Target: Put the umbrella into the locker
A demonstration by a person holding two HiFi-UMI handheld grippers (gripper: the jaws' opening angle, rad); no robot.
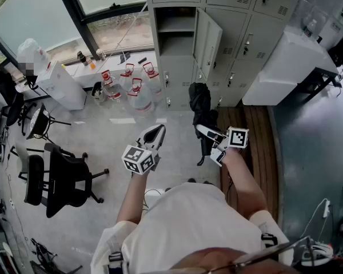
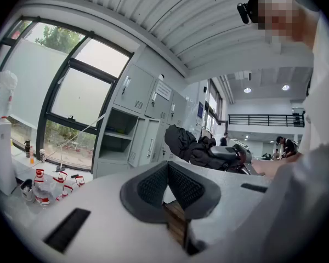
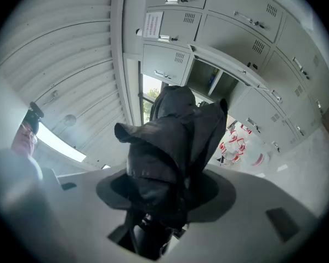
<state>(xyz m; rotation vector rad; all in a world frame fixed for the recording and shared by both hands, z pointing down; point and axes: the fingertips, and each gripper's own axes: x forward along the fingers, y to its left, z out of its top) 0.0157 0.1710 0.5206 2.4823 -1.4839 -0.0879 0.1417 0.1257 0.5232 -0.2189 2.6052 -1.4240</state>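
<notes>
A folded black umbrella (image 1: 200, 103) sticks out from my right gripper (image 1: 206, 133), which is shut on its lower part; in the right gripper view the umbrella (image 3: 174, 147) fills the space between the jaws and hides the pads. Ahead of it stands the grey bank of lockers with one open compartment (image 1: 176, 34), its door (image 1: 209, 41) swung to the right. The same open compartment (image 3: 209, 79) shows behind the umbrella in the right gripper view. My left gripper (image 1: 156, 132) is held level to the left of the umbrella, shut, with nothing in it; its pads (image 2: 178, 185) meet at the tips.
Several large water bottles (image 1: 131, 91) stand on the floor left of the lockers, beside a white water dispenser (image 1: 62, 85). Black office chairs (image 1: 64, 179) are at the left. A white cabinet (image 1: 287, 66) stands at the right, next to a wooden floor strip (image 1: 247, 131).
</notes>
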